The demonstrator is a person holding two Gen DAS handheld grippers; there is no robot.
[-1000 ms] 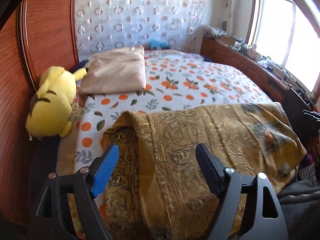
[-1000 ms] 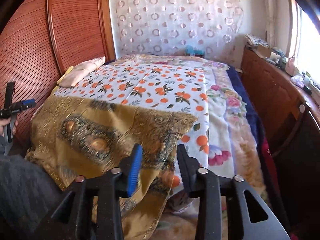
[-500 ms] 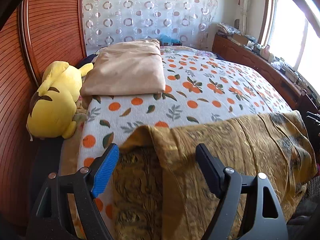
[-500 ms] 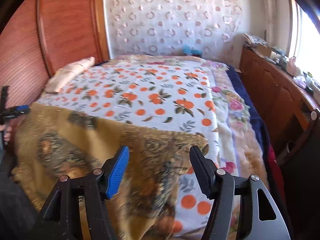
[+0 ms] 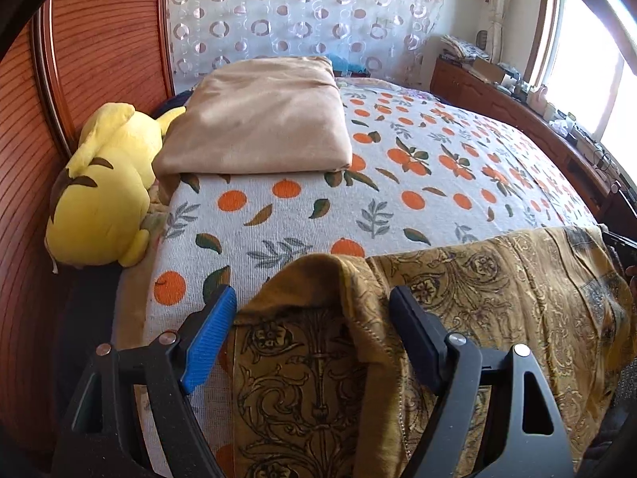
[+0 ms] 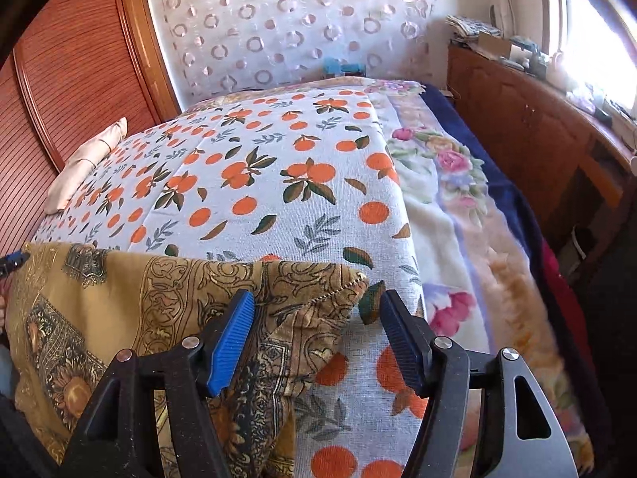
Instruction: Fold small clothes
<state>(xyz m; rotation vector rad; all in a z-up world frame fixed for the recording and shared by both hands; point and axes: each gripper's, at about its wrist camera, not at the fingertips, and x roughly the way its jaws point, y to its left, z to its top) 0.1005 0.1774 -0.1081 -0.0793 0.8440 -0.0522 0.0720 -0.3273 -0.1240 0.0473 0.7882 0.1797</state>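
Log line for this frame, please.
left gripper: open over cloth corner | right gripper: just opened, other corner | gold patterned cloth: spread on bed, unheld

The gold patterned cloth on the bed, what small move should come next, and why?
Probably close both on the corners: the gold patterned cloth lies spread, one corner between the open left hand-held gripper, another between the right hand-held gripper, whose jaws just opened.

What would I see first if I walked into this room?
Probably the big yellow plush toy lying against the wooden headboard, next to a folded tan blanket. Then the bedspread covered in oranges and leaves, with a gold patterned cloth draped over its near edge.
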